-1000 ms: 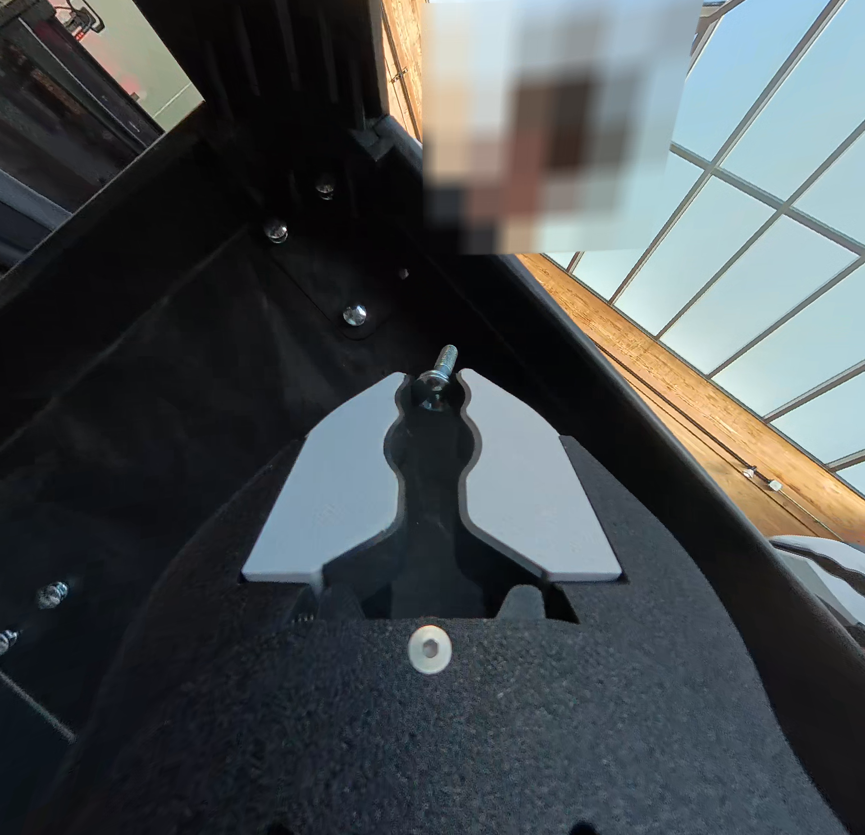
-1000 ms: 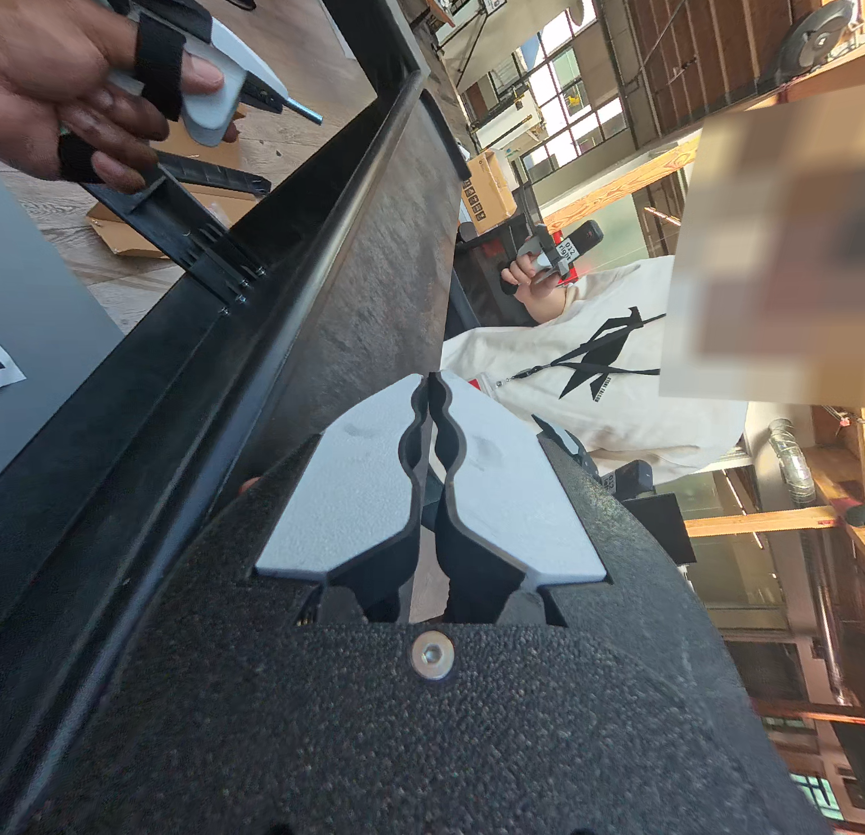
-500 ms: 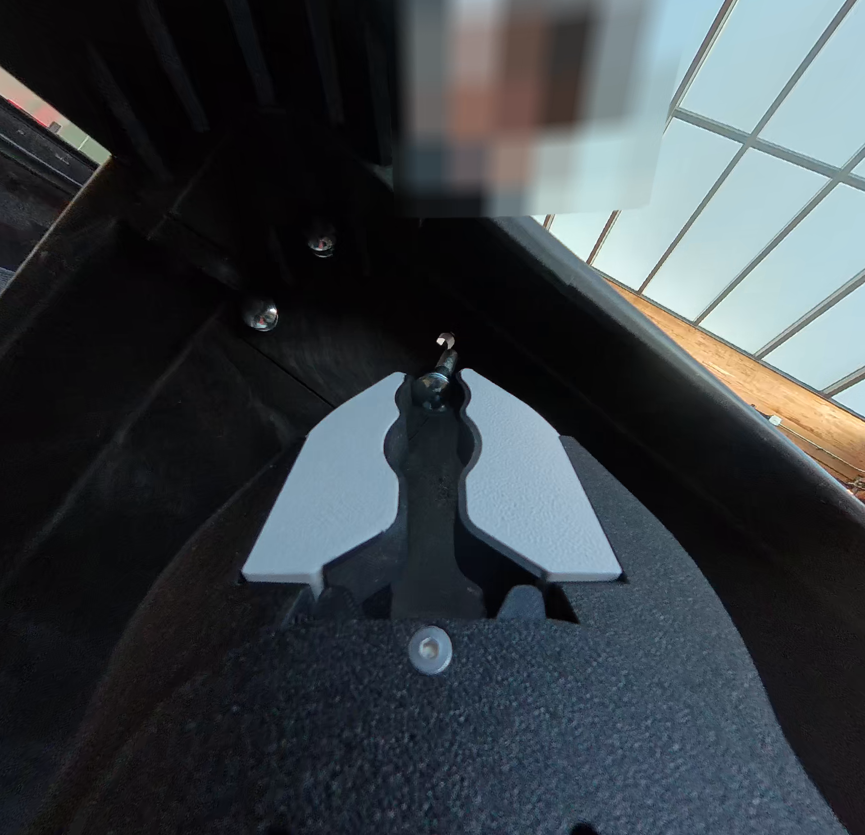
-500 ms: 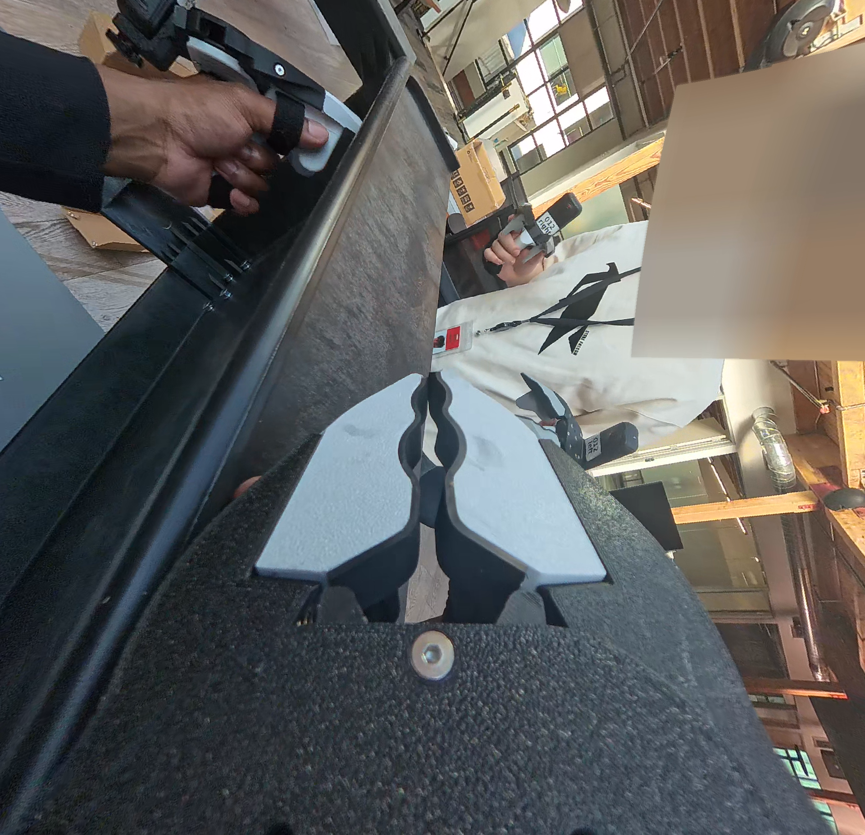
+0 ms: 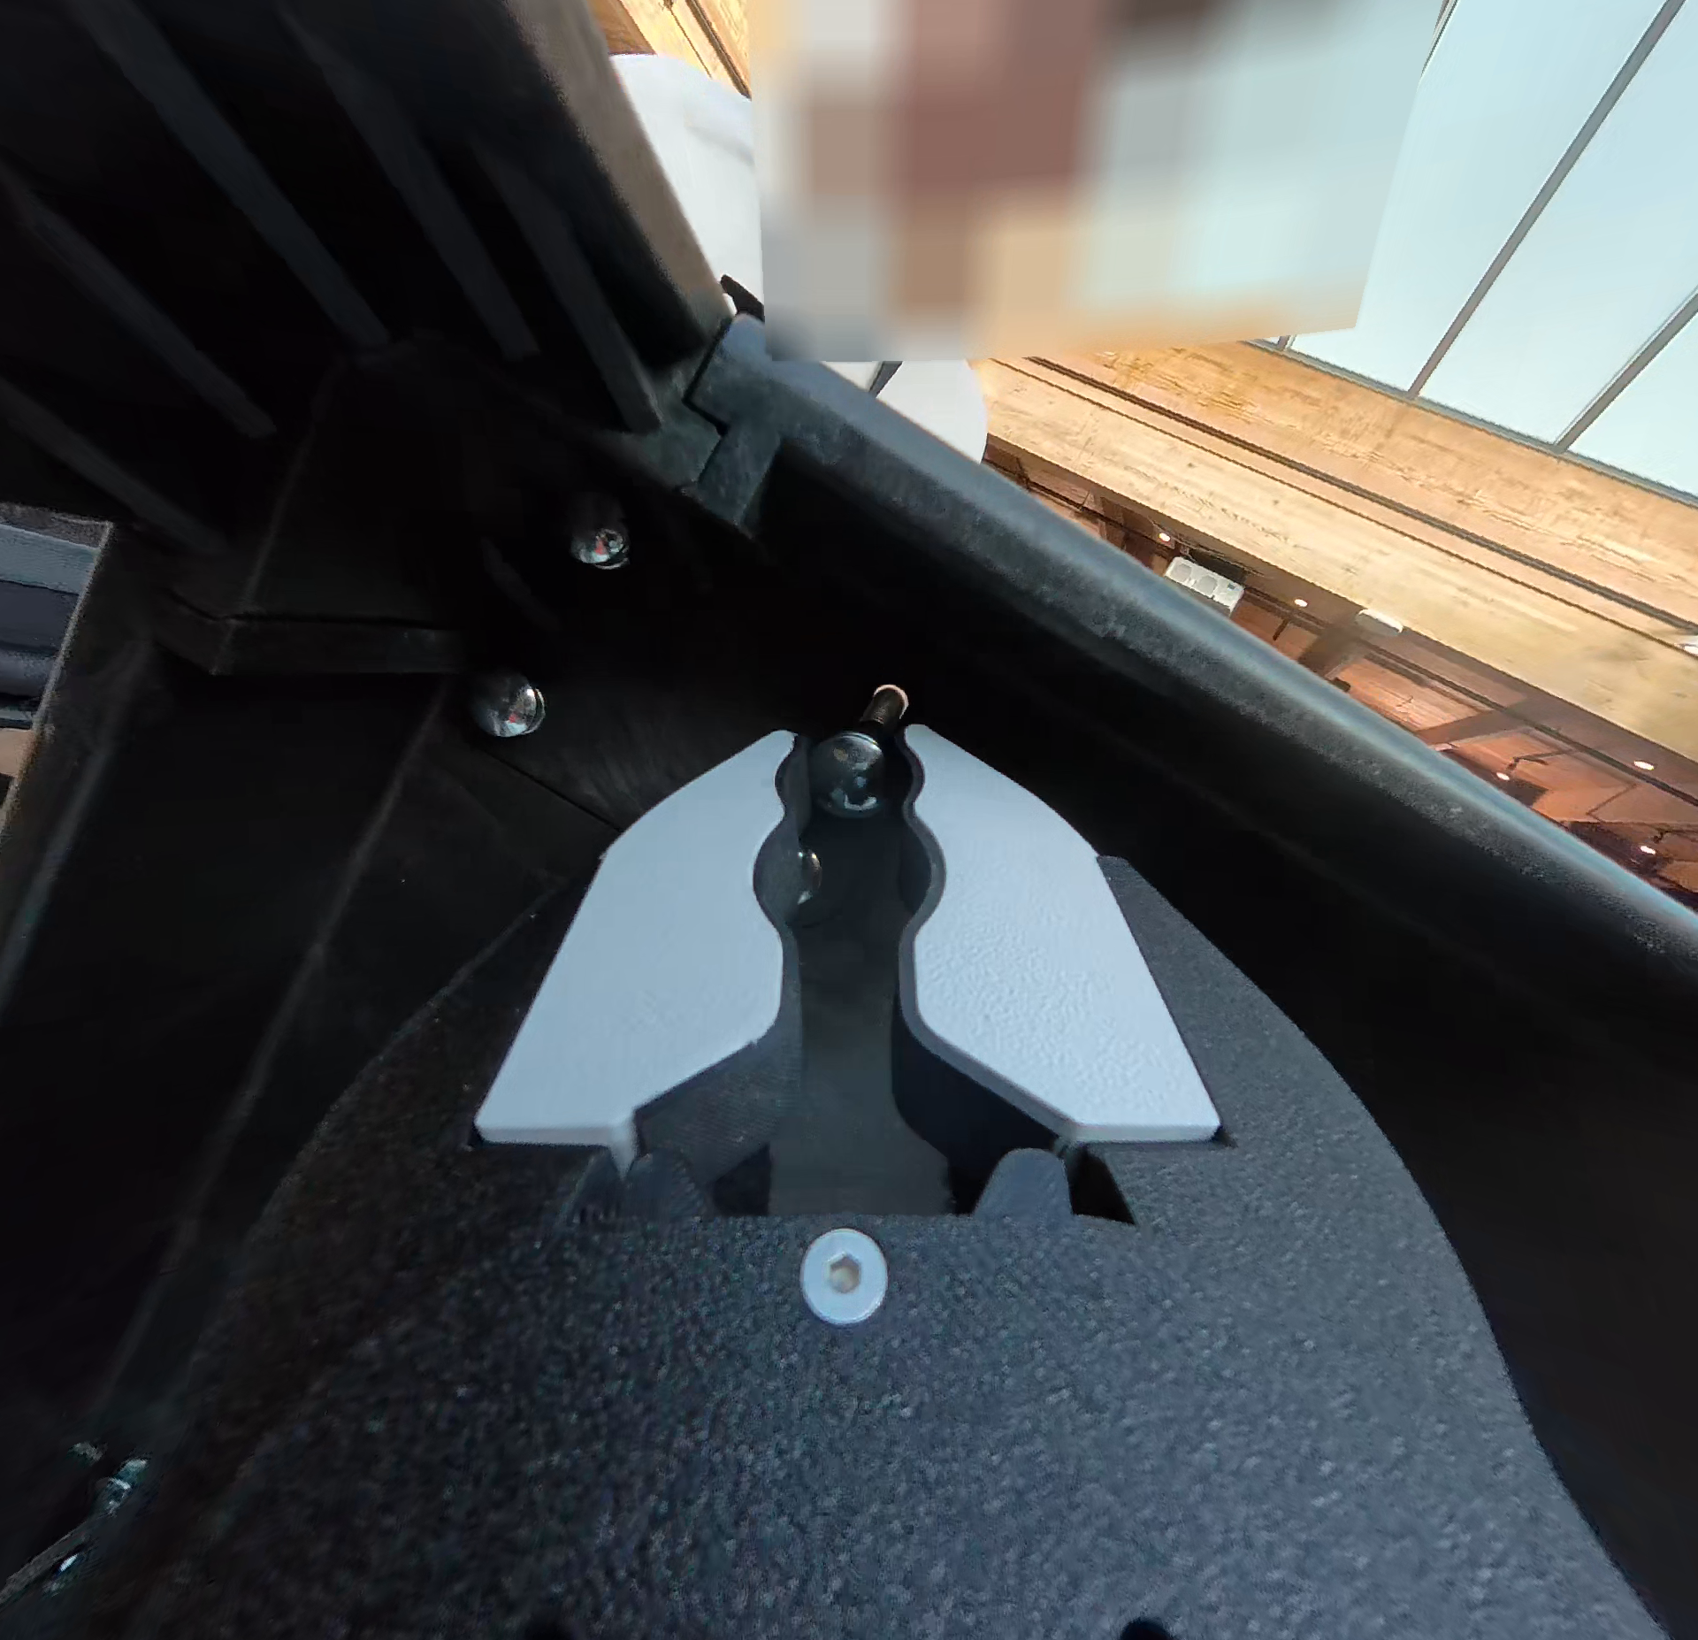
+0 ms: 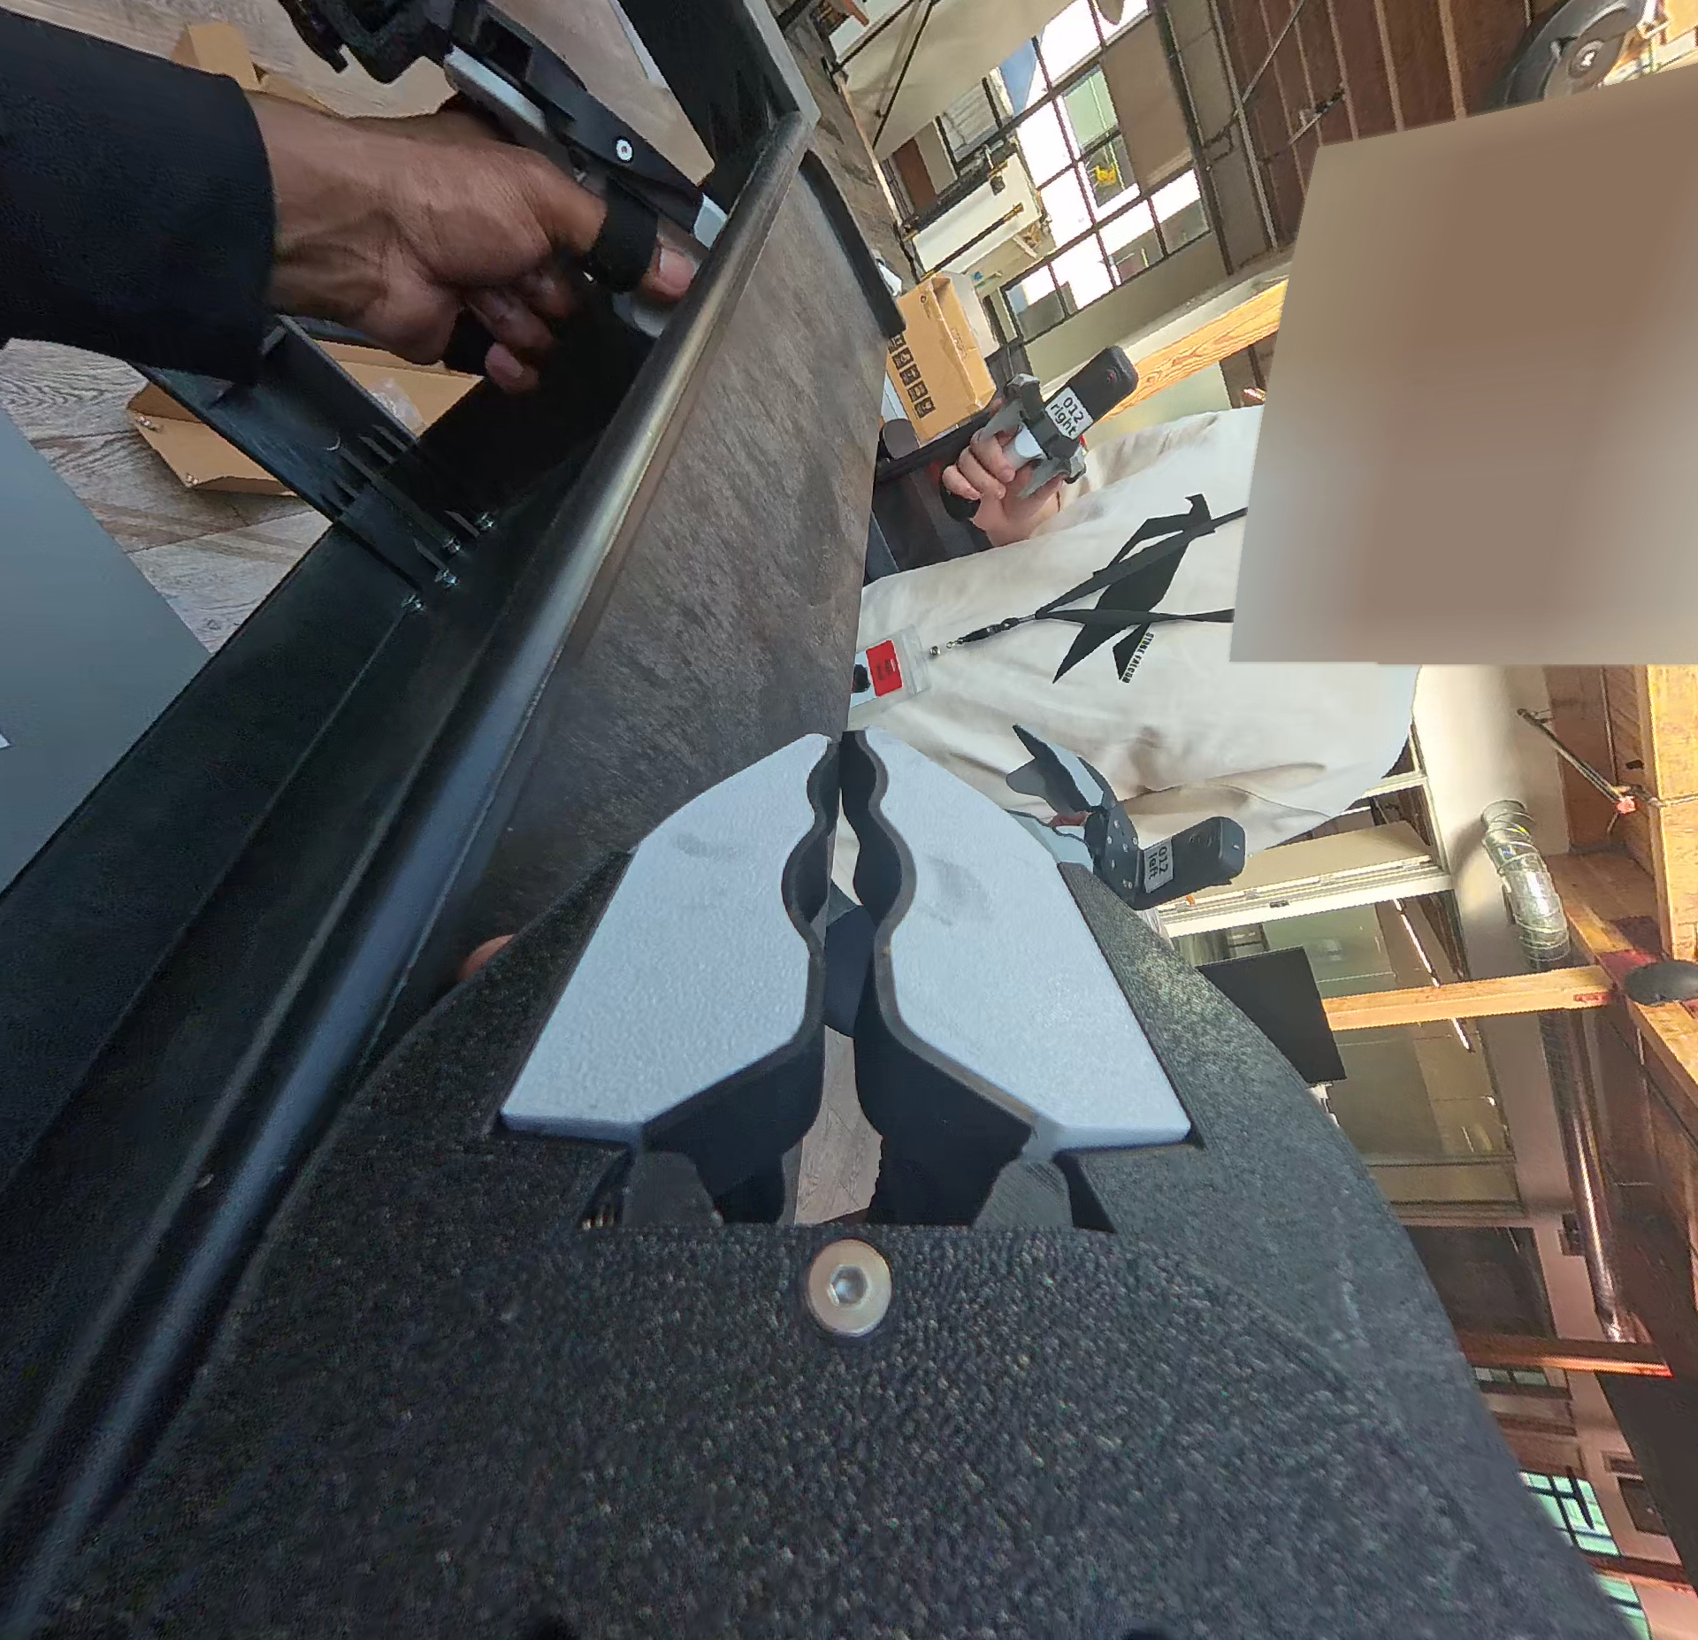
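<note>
The left gripper [image 5: 850, 750] is pinching a small dark screw [image 5: 847, 782] by its round head, right at the tips of its grey fingers [image 5: 680, 934]. The screw's long way runs straight ahead from the gripper, and its thin end points at the black frame [image 5: 1148, 640] and sits very close to it, maybe touching. Whether a hole waits just there is too dark to tell. Two shiny bolts [image 5: 507, 703] are already in the frame, a little to the left of the screw and higher up. The right gripper [image 6: 843, 760] is squeezed together with nothing in it, and it sits just beside the outer side of the same black frame [image 6: 698, 456], so the left one is the one near the screw. On the far side of the frame a hand [image 6: 432, 236] in a dark sleeve holds the other tool. Past the frame stands a person in a pale top [image 6: 1148, 677], with brown boxes [image 6: 946, 346] on a wooden floor, big windows and brick walls behind.
</note>
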The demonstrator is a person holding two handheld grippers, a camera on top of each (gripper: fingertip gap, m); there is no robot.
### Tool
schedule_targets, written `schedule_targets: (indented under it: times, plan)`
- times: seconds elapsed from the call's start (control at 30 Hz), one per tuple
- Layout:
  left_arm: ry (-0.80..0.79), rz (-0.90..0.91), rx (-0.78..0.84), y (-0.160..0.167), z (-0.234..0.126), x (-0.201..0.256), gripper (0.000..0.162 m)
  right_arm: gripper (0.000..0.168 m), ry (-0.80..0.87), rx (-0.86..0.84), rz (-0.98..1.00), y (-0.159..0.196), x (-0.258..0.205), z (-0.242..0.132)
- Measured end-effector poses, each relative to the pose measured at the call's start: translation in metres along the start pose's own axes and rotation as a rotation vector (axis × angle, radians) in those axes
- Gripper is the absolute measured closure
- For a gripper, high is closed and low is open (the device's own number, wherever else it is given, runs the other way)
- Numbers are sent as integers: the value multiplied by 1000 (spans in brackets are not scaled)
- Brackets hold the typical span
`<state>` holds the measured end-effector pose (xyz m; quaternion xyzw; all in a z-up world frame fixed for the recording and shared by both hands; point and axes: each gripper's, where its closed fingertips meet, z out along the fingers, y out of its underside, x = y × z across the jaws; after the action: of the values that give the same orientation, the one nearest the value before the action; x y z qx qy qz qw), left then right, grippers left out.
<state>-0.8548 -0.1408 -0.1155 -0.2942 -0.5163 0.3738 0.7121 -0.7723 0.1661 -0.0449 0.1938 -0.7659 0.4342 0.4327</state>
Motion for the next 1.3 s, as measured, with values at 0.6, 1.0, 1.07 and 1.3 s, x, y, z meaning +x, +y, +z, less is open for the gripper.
schedule_targets:
  times: [0.6, 1.0, 1.07, 1.3]
  plan:
    - [11, 166, 77, -3, 26, 7, 146, 168, -12, 8, 2, -1, -1, 0]
    - [52, 150, 151, -1, 25, 10, 145, 168, -14, 9, 14, 0, 0, -1]
    - [61, 144, 146, 1, 24, 11, 145, 168, -14, 8, 13, 0, 0, -1]
    - [67, 132, 145, 7, 20, 11, 141, 168, -14, 7, 15, 0, 0, -1]
